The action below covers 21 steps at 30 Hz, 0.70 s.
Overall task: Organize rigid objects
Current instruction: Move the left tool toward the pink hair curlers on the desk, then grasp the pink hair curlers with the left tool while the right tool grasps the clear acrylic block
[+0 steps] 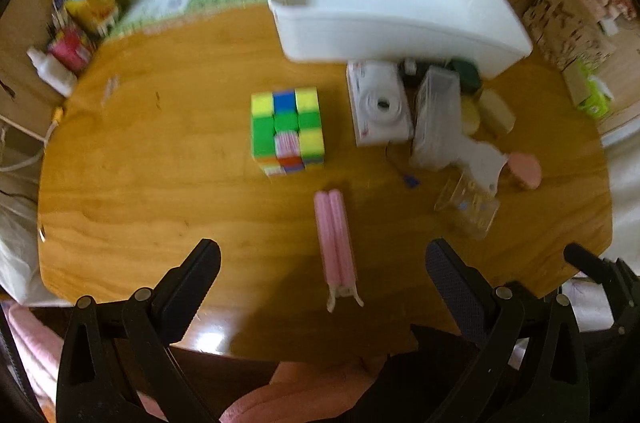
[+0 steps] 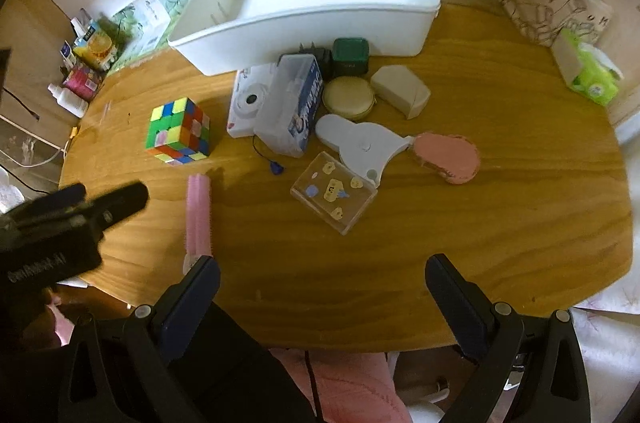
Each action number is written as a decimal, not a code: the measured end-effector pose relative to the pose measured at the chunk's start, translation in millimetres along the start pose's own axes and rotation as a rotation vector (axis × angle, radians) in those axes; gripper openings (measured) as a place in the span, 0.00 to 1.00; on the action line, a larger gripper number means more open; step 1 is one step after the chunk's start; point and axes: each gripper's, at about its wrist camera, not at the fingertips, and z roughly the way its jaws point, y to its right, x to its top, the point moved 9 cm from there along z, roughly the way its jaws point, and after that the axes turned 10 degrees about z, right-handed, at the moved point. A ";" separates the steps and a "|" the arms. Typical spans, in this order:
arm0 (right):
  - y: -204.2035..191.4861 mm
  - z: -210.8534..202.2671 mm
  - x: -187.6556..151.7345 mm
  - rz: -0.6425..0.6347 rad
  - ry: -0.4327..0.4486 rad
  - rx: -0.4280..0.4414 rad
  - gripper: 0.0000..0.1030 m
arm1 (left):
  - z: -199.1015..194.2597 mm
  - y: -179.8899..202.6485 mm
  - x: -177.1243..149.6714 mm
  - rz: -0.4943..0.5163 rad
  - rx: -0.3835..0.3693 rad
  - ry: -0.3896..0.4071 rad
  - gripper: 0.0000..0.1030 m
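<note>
Both hand-held grippers, left (image 1: 322,265) & right (image 2: 322,281), wide open, empty, over table's (image 2: 500,223) bare near edge.

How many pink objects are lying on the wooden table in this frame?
2. The pink tube pair lies near the front edge, just in front of the puzzle cube. The pink oval case sits to the right, touching the white tape dispenser. Others could be hidden.
</note>
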 end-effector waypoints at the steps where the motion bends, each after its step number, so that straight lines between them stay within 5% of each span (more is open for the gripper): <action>1: 2.0 4.7 1.4 0.001 -0.020 0.005 0.99 | 5.2 0.6 -1.8 -0.010 -0.002 -0.026 0.99; 12: 13.1 50.9 21.3 0.052 -0.203 0.111 0.99 | 52.8 -10.3 -21.1 -0.169 -0.015 -0.252 0.99; 21: 6.1 84.1 39.3 0.076 -0.313 0.116 0.93 | 71.8 -27.1 -21.8 -0.272 -0.036 -0.315 0.90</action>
